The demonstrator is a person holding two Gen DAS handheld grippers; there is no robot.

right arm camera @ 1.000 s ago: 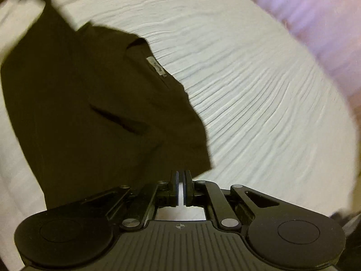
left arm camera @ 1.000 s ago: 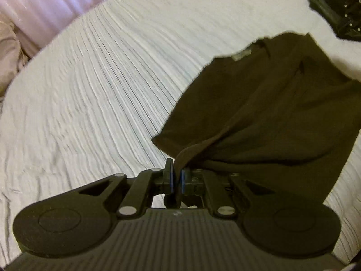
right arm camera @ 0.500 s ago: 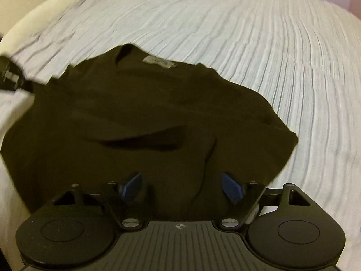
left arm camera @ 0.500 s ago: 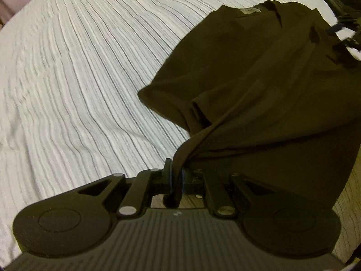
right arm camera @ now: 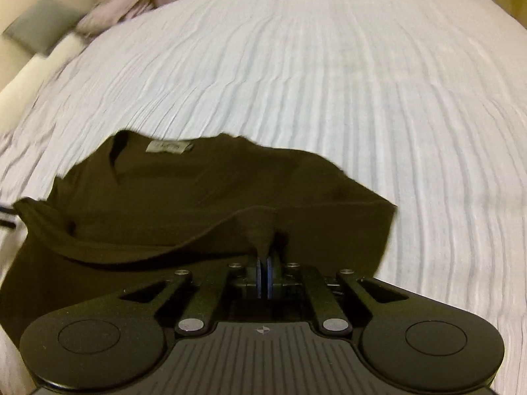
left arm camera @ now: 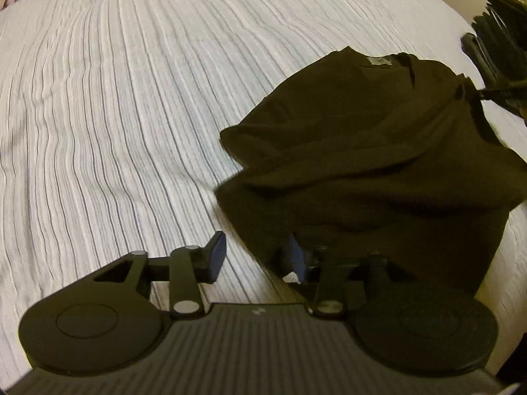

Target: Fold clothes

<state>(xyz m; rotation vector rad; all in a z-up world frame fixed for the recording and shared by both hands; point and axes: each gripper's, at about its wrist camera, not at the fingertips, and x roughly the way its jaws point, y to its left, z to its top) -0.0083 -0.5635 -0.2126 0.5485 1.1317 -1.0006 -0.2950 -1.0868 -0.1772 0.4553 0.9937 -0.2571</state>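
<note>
While left claw (left arm camera: 255,256) gapes, right claw (right arm camera: 263,271) pinches shirt (right arm camera: 204,204).

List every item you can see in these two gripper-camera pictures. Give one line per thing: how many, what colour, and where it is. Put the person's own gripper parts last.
Shirt: one, dark brown, partly folded on the bedspread, grey neck label at the far edge.
Bedspread: one, white with fine ribbed stripes, covering the bed under the shirt.
Cushion: one, grey, far left beyond the bed's edge.
Bunched fabric: one heap, pale pinkish, beside the cushion.
Left gripper: one, black with blue pads, jaws open at the shirt's near edge, holding nothing.
Right gripper: one, black with blue pads, jaws shut on a pinch of the shirt's near edge.
</note>
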